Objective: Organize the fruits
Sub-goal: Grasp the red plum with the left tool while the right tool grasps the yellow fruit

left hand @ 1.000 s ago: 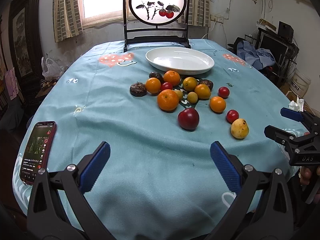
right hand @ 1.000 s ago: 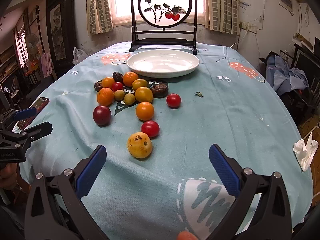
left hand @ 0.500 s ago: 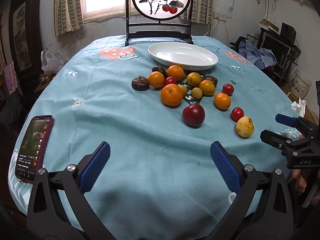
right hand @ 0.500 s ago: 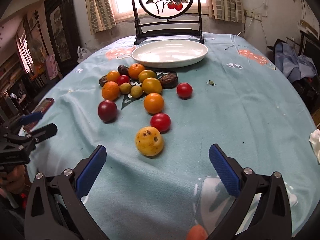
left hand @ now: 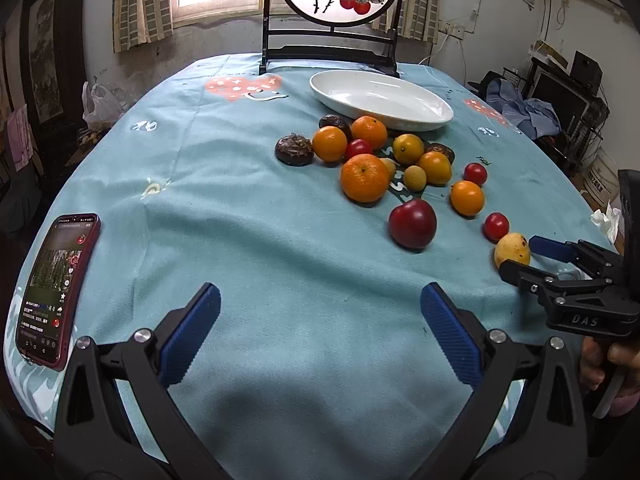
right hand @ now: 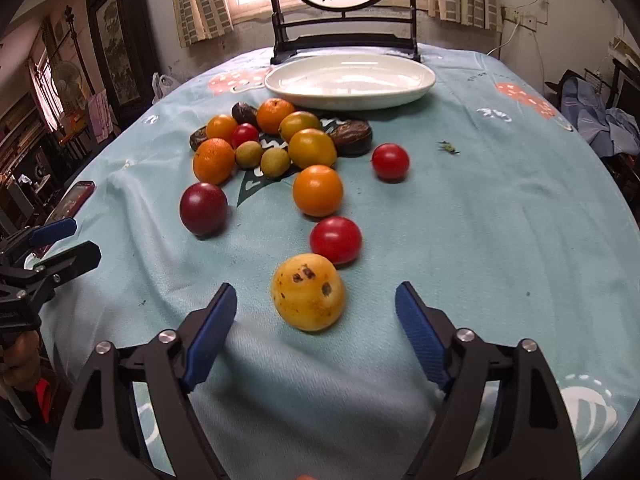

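Up close in the right wrist view, the right gripper [right hand: 316, 312], its ribbed blue pads closing, brackets a round yellow fruit [right hand: 308, 297] with dark spots; neither pad touches it. Smooth red tomato [right hand: 335, 239] sits just beyond.

From the left wrist view, the left gripper [left hand: 320, 320] gapes wide over bare, fuzzy teal cloth [left hand: 248, 240]. Beyond lie dimpled oranges [left hand: 364, 178] and a glossy white oval dish [left hand: 381, 99].

Brown-spotted yellow fruit [right hand: 308, 298], teal tablecloth [right hand: 480, 220], white plate [right hand: 350, 96]
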A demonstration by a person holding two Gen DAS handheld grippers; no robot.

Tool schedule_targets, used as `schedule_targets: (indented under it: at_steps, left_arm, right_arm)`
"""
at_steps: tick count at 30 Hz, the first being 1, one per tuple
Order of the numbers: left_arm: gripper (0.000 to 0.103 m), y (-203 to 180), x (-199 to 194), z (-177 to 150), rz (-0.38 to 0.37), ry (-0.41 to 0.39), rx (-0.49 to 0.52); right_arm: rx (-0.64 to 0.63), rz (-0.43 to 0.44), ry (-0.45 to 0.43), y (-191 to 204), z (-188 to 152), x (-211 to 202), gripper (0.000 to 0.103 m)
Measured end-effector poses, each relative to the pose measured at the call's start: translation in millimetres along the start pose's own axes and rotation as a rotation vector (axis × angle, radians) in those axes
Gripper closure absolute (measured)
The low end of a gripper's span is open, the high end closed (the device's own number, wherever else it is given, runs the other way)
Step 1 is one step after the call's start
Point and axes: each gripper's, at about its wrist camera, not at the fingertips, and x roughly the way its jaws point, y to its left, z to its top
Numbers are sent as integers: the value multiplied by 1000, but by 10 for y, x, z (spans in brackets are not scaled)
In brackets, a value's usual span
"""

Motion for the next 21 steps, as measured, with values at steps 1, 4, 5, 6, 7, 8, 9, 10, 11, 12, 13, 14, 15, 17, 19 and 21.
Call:
schedule_targets:
  at_steps: [1,4,5,6,7,8,9,10,11,12,13,14,15,17,19,21]
  left_arm:
    - [2,11,11,6,1,0,-3]
    - [2,31,39,15,6,-1,-13]
    - [2,36,54,21,2,1,-20]
    - [2,40,65,27,-4,3,-25]
    - [2,35,80,33,-11,5,-28]
    - [2,25,91,36,-16,7,-28]
    - [2,8,109,44,-22,9,-23]
    - [2,-25,129,57,-34,14,-14]
    - [2,-52,145,70,-47,17,-5]
    - [2,-92,162,86,-64,16,6]
    - [7,-134,177,105,-78,15,15]
    - [14,-186,198,132,-96,16,27]
    - [18,-232,223,162,-120,19,40]
    - [30,-337,290,232,-160,30,66]
    - [32,-432,361,292,-161,34,89]
    - [33,-526,436,343,-160,41,110]
  right_arm:
    - [-2,3,4,5,5,26,29]
    - [-21,-6,10,17,-1,68,51]
    - [-22,-7,5,9,-5,63,54]
    - [-22,10,-1,2,-5,53,60]
    - [-19,24,-9,-15,-15,41,63]
    - [-12,31,-13,-32,-28,33,64]
    - [3,47,-21,-63,-37,25,65]
    - [23,66,-29,-100,-46,15,65]
    - [41,83,-37,-129,-49,4,65]
    - [62,103,-46,-166,-56,-8,65]
    - [79,119,-51,-199,-59,-16,65]
    - [89,133,-53,-224,-62,-21,65]
    - [93,142,-57,-227,-63,-26,65]
    - [92,152,-59,-224,-67,-33,65]
    - [93,165,-60,-222,-68,-31,65]
    - [103,181,-59,-236,-68,-31,65]
